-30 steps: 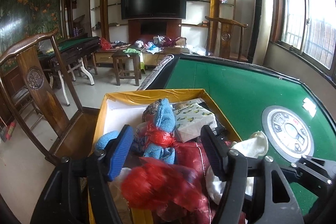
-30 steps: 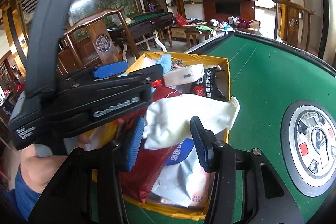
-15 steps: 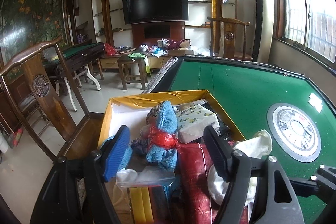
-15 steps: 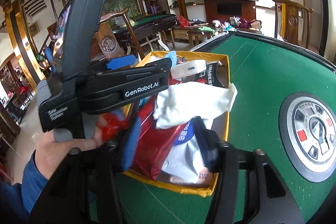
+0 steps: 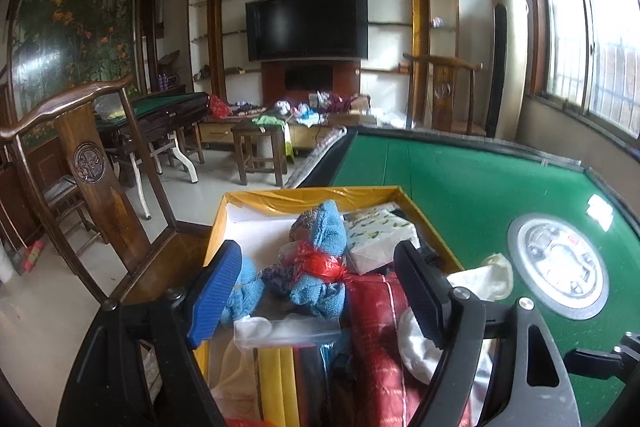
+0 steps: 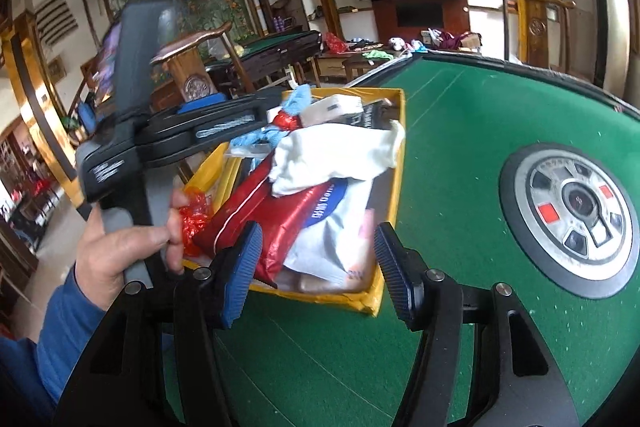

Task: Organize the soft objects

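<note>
A yellow box (image 5: 312, 194) (image 6: 394, 131) sits at the left edge of the green table, full of soft things: a blue towel tied with red plastic (image 5: 320, 251), a white patterned tissue pack (image 5: 378, 241), a red bag (image 6: 256, 207) (image 5: 376, 327), a white cloth (image 6: 340, 157) (image 5: 480, 279) and a white packet (image 6: 340, 231). My left gripper (image 5: 316, 295) is open and empty above the box. My right gripper (image 6: 316, 271) is open and empty, pulled back over the box's near end. A crumpled red plastic piece (image 6: 194, 221) sits by the left hand's fingers.
A round control panel (image 6: 576, 215) (image 5: 558, 271) is set in the green table (image 6: 460, 147). A wooden chair (image 5: 92, 163) stands left of the box. Another chair (image 5: 444, 95), a stool and a TV wall are beyond.
The right gripper let go of the white cloth and drew back from the box. The left gripper rose; the red plastic it had between its fingers is gone from there.
</note>
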